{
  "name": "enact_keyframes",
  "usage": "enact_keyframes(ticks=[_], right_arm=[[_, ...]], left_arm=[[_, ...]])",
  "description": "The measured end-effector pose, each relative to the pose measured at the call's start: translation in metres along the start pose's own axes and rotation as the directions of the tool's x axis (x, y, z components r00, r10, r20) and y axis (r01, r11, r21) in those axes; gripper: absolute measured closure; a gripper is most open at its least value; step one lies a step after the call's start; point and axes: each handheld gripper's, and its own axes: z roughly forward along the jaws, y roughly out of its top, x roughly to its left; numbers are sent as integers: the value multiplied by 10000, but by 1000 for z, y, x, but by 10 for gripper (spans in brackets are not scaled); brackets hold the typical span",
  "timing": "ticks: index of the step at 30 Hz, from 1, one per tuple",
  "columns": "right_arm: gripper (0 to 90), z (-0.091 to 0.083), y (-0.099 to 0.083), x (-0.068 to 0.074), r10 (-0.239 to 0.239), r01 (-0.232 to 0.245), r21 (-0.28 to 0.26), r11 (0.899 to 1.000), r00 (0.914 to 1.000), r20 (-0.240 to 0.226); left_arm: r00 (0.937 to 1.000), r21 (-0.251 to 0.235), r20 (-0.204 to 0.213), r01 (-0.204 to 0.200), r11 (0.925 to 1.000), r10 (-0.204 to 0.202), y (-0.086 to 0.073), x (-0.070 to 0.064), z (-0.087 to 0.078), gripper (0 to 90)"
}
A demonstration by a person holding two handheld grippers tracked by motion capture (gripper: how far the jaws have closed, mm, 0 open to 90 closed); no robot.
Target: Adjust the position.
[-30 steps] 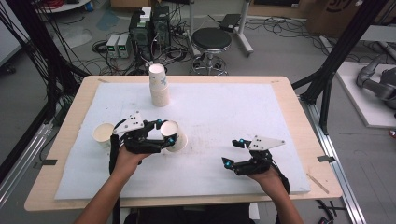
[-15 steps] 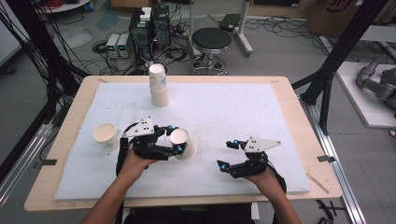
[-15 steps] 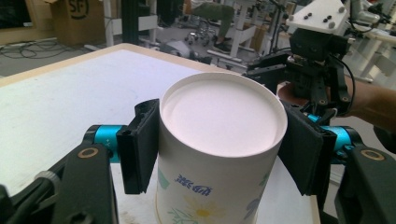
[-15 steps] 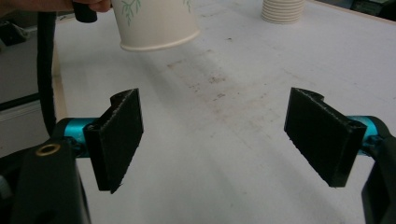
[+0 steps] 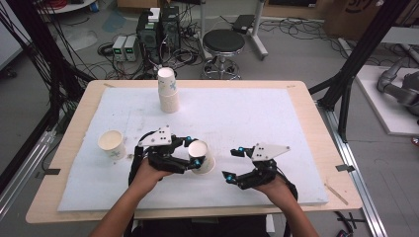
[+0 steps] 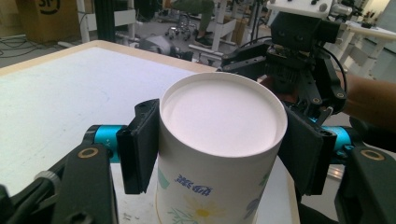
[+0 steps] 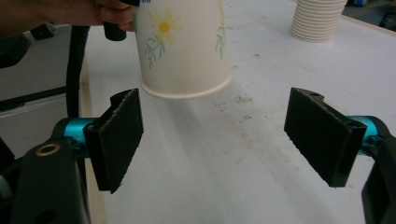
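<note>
Paper cup point(image 6: 219, 140) is sitting clamped between my left fingers point(image 6: 140, 144); right fingers point(image 7: 116, 140) gaping apart, so squeezing harder risks crumpling it.

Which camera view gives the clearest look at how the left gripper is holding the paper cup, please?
The left gripper view: both black pads press opposite sides of the paper cup, bottom end facing the camera. The high view shows the left gripper carrying it small, pads barely visible. The right gripper view shows the daisy print and rim, not the pads.
</note>
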Motion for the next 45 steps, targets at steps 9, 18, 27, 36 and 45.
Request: enact_keyframes(ticks=[9, 18, 27, 36, 45], right_arm=[[201, 12, 11, 2, -277, 283, 104, 9995, 9982, -540], [201, 25, 15, 6, -445, 472, 216, 9987, 9928, -1115], [201, 29, 15, 8, -464, 504, 285, 9983, 9906, -1284], [202, 37, 15, 11, -410, 473, 347, 9983, 9857, -1632], [274, 41, 15, 10, -310, 364, 217, 9991, 9771, -2106]], left_arm=[[9994, 161, 345, -91, 9998, 86, 2, -4, 6, 347], [9979, 272, 623, -177, 9995, 160, 4, -7, 10, 347], [9958, 229, 912, -82, 9997, 61, 3, -9, 15, 348], [9903, 56, 1375, 178, 9998, -184, 0, -10, 19, 348], [9885, -115, 1486, 301, 9995, -280, -2, -10, 16, 348]])
